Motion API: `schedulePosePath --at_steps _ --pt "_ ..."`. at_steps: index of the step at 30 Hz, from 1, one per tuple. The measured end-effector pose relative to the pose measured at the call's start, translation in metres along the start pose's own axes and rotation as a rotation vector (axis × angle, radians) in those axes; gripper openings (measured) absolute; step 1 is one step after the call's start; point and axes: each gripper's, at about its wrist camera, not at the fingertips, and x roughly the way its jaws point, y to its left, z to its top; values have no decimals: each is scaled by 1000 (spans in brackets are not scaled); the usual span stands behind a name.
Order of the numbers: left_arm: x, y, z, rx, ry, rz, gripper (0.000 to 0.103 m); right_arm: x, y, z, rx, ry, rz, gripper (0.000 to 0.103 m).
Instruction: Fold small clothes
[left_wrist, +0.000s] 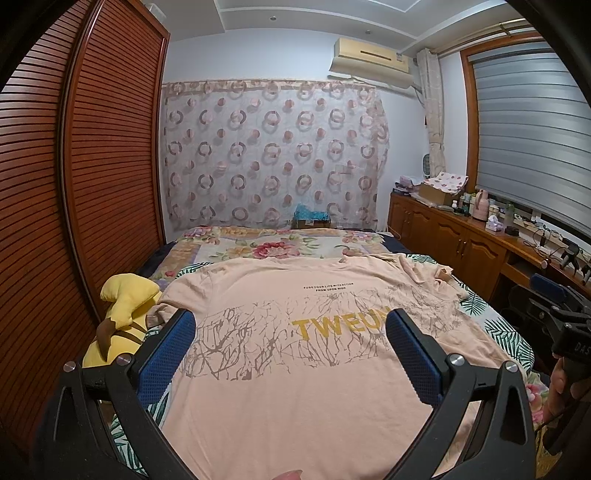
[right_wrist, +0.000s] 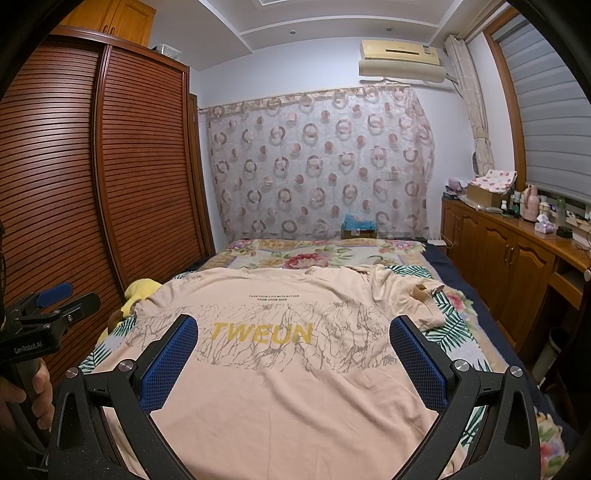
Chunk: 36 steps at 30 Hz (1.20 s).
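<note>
A peach T-shirt (left_wrist: 295, 369) with a yellow "TWEUN" print lies spread flat, front up, on the bed, with its collar at the far end; it also shows in the right wrist view (right_wrist: 295, 387). Its right sleeve (right_wrist: 421, 295) is bunched and wrinkled. My left gripper (left_wrist: 290, 325) is open and empty, held above the shirt's near half. My right gripper (right_wrist: 293, 332) is open and empty, also above the near half. The right gripper also shows at the right edge of the left wrist view (left_wrist: 554, 306), and the left gripper at the left edge of the right wrist view (right_wrist: 55, 299).
A yellow plush toy (left_wrist: 122, 317) lies on the bed left of the shirt. A floral quilt (left_wrist: 273, 247) covers the far end of the bed. A slatted wooden wardrobe (left_wrist: 74, 184) stands at the left. A wooden cabinet (right_wrist: 517, 251) with bottles stands at the right.
</note>
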Motion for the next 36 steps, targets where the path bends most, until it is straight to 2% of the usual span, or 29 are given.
schedulePosePath --at_steps 36 --pt "-1 -3 3 5 -7 1 103 1 1 2 1 0 4 103"
